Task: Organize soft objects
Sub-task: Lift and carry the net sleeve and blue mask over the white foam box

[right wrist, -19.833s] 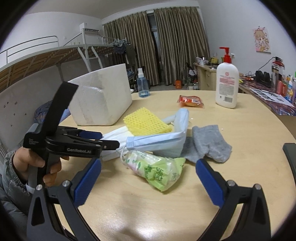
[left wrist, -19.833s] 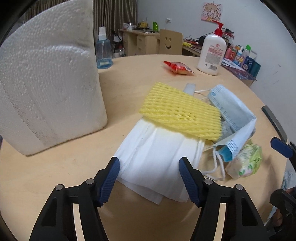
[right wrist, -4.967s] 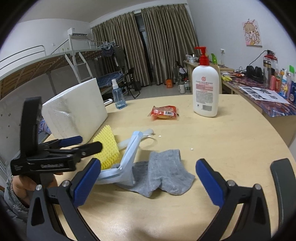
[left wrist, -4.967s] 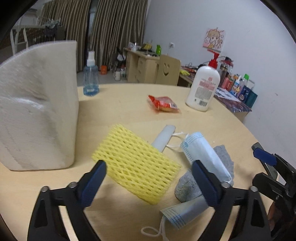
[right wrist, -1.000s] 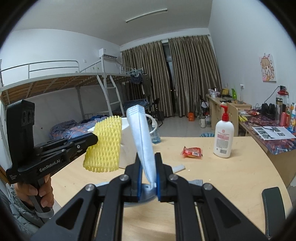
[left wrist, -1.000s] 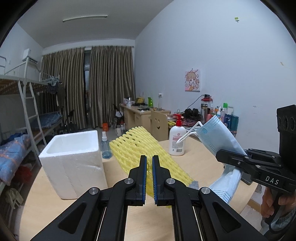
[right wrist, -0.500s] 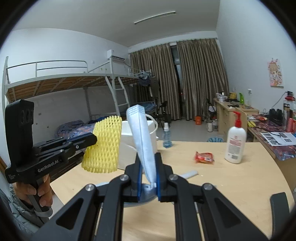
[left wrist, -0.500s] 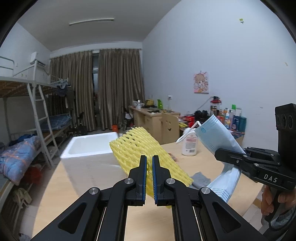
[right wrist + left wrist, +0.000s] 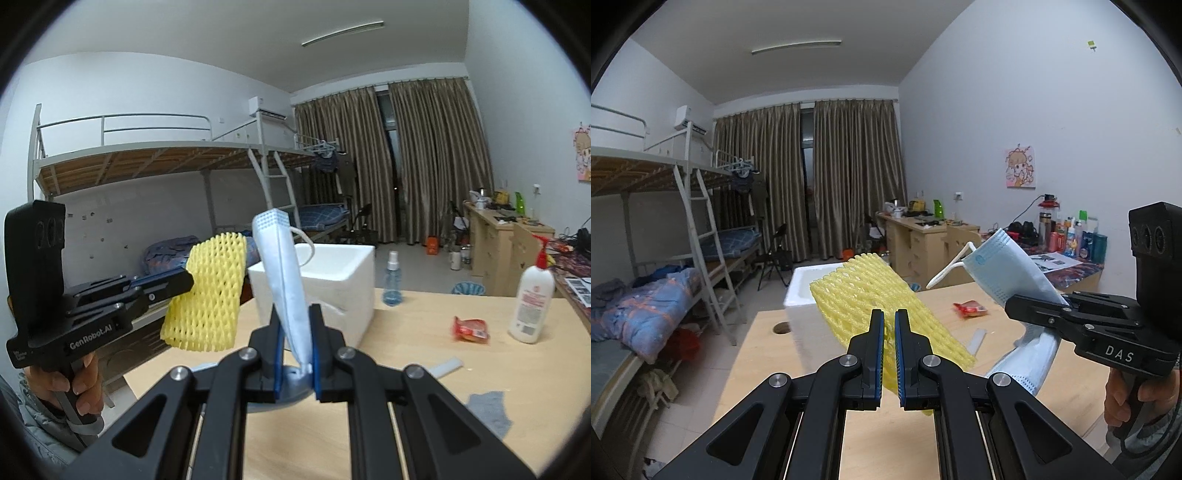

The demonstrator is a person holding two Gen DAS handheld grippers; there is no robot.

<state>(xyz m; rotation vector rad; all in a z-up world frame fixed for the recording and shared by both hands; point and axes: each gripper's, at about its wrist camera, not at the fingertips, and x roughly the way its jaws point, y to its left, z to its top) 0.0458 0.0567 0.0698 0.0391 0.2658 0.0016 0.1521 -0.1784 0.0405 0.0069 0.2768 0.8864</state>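
The left gripper (image 9: 889, 354) pinches the yellow net (image 9: 886, 295), held in the air near the foam box (image 9: 332, 280). The right gripper (image 9: 295, 354) clamps the blue mask (image 9: 288, 280) above the table (image 9: 424, 369).

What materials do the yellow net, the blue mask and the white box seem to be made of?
Yellow net: probably foam mesh, matte, with open diamond cells, bending where the left gripper pinches it.
Blue mask: likely non-woven fabric, matte, pleated, with white ear loops, clamped in the right gripper.
White box: apparently expanded polystyrene foam, with thick walls and a dull white surface.
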